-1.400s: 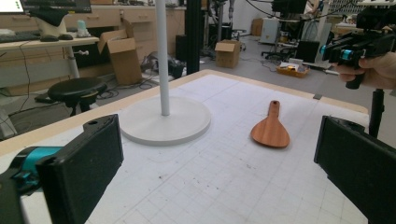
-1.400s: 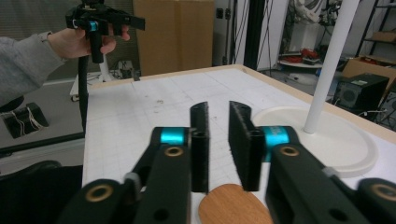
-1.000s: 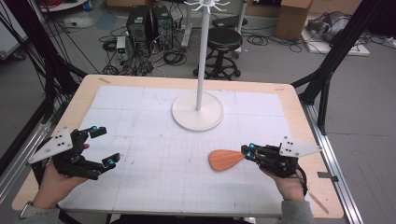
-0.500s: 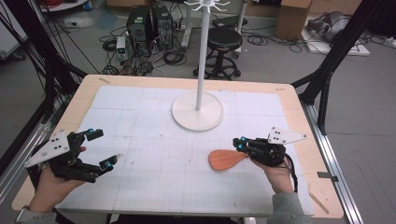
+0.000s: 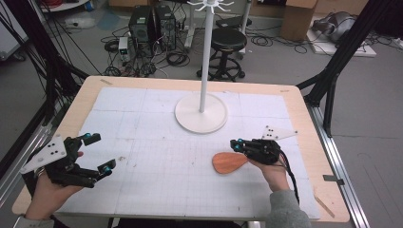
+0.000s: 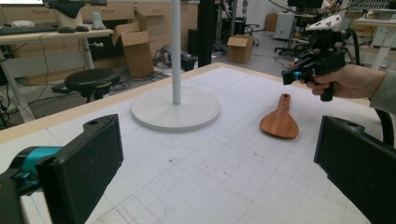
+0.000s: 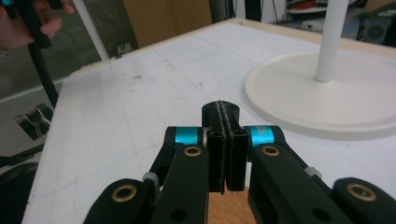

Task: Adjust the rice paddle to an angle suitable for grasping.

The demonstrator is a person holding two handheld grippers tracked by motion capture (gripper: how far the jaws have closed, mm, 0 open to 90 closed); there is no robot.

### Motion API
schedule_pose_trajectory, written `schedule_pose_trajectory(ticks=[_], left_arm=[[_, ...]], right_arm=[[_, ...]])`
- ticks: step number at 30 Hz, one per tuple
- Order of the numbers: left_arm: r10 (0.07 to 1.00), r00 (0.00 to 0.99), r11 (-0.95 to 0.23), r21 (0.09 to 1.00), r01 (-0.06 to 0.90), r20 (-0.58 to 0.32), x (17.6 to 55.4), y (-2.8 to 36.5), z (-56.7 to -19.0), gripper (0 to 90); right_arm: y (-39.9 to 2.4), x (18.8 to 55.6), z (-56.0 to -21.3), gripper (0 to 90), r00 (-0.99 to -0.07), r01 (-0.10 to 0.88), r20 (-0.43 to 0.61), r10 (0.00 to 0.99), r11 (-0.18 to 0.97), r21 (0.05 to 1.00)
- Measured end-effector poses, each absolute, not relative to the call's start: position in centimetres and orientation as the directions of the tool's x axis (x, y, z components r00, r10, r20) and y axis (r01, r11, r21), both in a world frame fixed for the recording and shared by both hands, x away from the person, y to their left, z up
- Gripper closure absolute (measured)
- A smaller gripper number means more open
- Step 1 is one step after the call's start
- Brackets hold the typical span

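The right tongs (image 5: 236, 145) are pressed together above the wooden spatula's (image 5: 229, 162) handle on the desk (image 5: 157, 123), while the left tongs (image 5: 100, 153) stand spread, empty.

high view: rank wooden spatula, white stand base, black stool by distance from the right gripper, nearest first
1. wooden spatula, on the mat just under and left of the right gripper.
2. white stand base, mid-table, beyond it.
3. black stool, on the floor past the table.
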State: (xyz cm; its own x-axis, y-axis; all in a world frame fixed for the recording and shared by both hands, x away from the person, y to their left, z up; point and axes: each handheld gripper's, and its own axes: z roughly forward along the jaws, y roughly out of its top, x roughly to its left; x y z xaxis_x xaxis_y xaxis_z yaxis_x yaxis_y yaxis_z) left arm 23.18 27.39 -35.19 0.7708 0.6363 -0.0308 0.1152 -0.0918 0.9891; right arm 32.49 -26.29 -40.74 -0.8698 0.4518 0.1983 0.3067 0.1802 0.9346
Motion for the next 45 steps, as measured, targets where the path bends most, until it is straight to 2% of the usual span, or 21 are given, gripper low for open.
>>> schedule_pose_trajectory(ticks=[13, 21, 26, 32, 39, 45], left_arm=[[0.633, 0.773, -0.091, 0.988, 0.124, -0.039, 23.2, 27.1, -35.4, 1.8], [0.634, 0.772, -0.094, 0.987, 0.129, -0.041, 23.2, 27.2, -35.5, 1.8], [0.636, 0.771, -0.098, 0.986, 0.133, -0.041, 23.2, 27.2, -35.7, 1.8], [0.639, 0.768, -0.100, 0.986, 0.134, -0.040, 23.1, 27.2, -35.7, 1.8], [0.640, 0.768, -0.111, 0.984, 0.139, -0.036, 22.9, 27.2, -35.9, 1.8], [0.645, 0.763, -0.108, 0.984, 0.144, -0.041, 22.7, 27.4, -36.0, 1.8]], right_arm=[[-24.7, 34.0, -43.0, 89.7, -0.842, 0.382, 0.202, 0.500, 0.287, 0.878], [-24.2, 34.8, -44.0, 89.8, -0.828, 0.404, 0.198, 0.524, 0.313, 0.859], [-23.7, 35.1, -44.2, 89.8, -0.835, 0.387, 0.168, 0.525, 0.340, 0.857], [-22.9, 35.4, -43.9, 89.8, -0.834, 0.403, 0.187, 0.519, 0.343, 0.848], [-20.5, 35.9, -44.2, 89.8, -0.850, 0.384, 0.108, 0.515, 0.466, 0.797], [-20.2, 36.2, -44.3, 89.9, -0.853, 0.379, 0.097, 0.514, 0.480, 0.791]])
